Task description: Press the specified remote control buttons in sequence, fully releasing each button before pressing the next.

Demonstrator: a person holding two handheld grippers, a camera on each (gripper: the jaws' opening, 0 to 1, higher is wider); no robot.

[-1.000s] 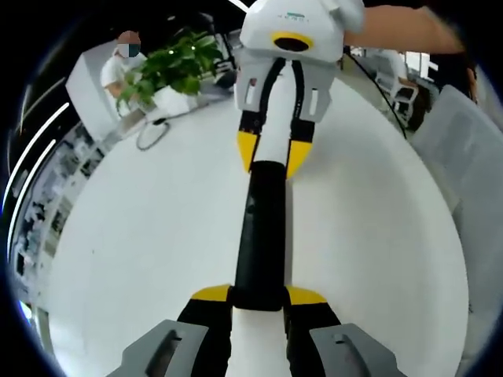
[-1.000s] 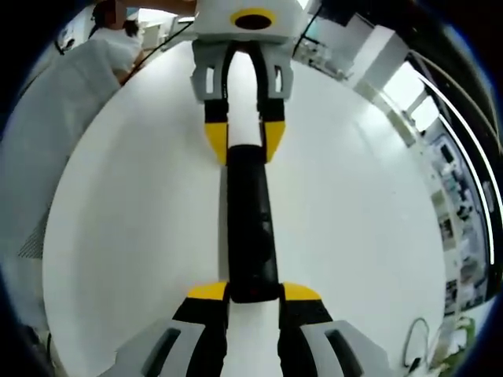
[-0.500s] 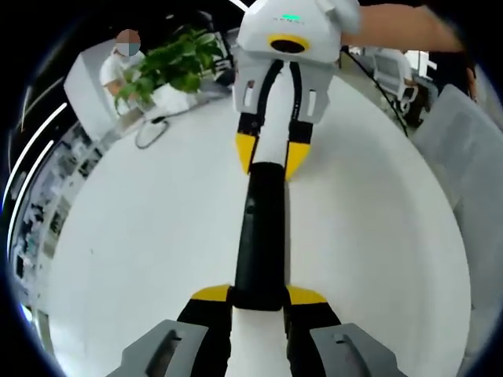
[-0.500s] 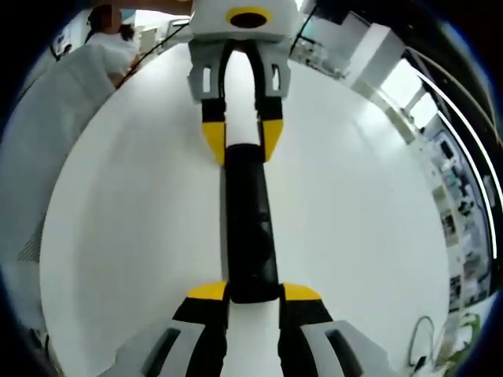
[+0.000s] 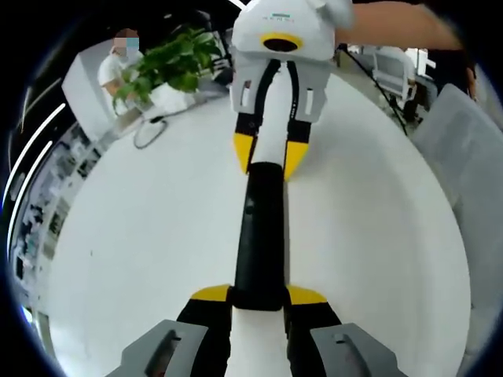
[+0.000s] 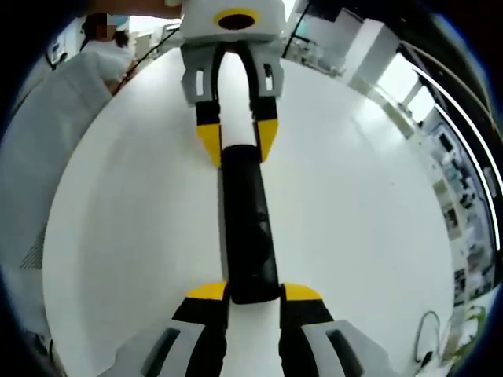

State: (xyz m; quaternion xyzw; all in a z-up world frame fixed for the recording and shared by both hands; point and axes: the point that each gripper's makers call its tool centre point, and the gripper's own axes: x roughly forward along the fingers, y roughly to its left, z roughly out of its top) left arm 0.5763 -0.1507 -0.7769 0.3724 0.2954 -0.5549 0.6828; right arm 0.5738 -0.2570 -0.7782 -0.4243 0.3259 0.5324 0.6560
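A long remote control point(image 5: 259, 236), black in the middle with white ends, is held over the round white table point(image 5: 141, 236). My left gripper point(image 5: 258, 297) is shut on its near end, yellow-tipped jaws on both sides. My right gripper point(image 5: 269, 157) is shut on the far end. In the right gripper view the same remote control point(image 6: 247, 220) runs up the middle from my right gripper point(image 6: 254, 292) to my left gripper point(image 6: 238, 145), over the table point(image 6: 354, 220). The button face is hard to make out.
A green plant point(image 5: 169, 67) and a looped cable point(image 5: 149, 133) sit at the table's far edge, with a person point(image 5: 118, 67) behind. White chairs point(image 5: 464, 157) stand at the right. A person in white point(image 6: 47, 157) is close to the table's edge.
Both views have shifted slightly, so the opposite gripper sits a little higher in each picture. Both grippers stay shut on the remote control.
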